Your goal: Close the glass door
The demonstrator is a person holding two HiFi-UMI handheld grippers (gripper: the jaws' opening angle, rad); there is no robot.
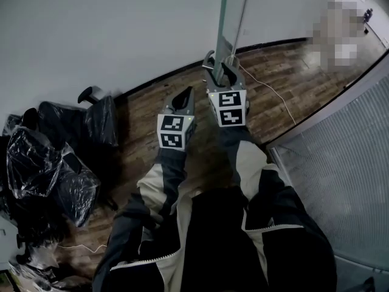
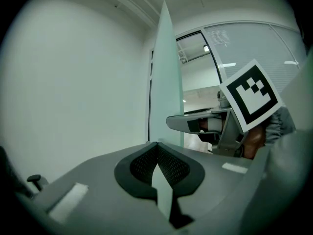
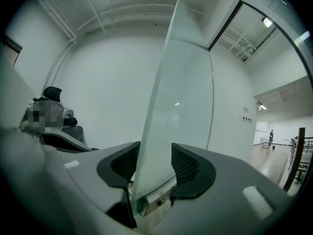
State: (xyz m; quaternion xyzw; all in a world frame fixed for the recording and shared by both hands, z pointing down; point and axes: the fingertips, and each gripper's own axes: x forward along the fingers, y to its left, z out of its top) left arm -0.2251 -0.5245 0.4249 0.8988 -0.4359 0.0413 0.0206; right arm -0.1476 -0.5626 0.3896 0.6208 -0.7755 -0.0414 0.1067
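The glass door (image 1: 229, 14) stands edge-on before me, a tall pale green pane over the wooden floor. My right gripper (image 1: 220, 64) reaches level to its free edge. In the right gripper view the door (image 3: 181, 102) runs between the two black pads (image 3: 188, 168), which lie against its faces, above a small metal fitting (image 3: 155, 199). My left gripper (image 1: 187, 95) hangs just left of the right one, short of the glass, with its jaws together and nothing in them. From the left gripper (image 2: 157, 153) I see the door (image 2: 166, 82) ahead and the right gripper (image 2: 195, 124) beside it.
Chairs wrapped in black plastic (image 1: 55, 163) crowd the floor at the left. A white cable (image 1: 270, 89) trails over the wood to the right of the door. A grey ribbed mat (image 1: 340, 175) lies at the right, and a white wall (image 1: 121, 29) runs behind.
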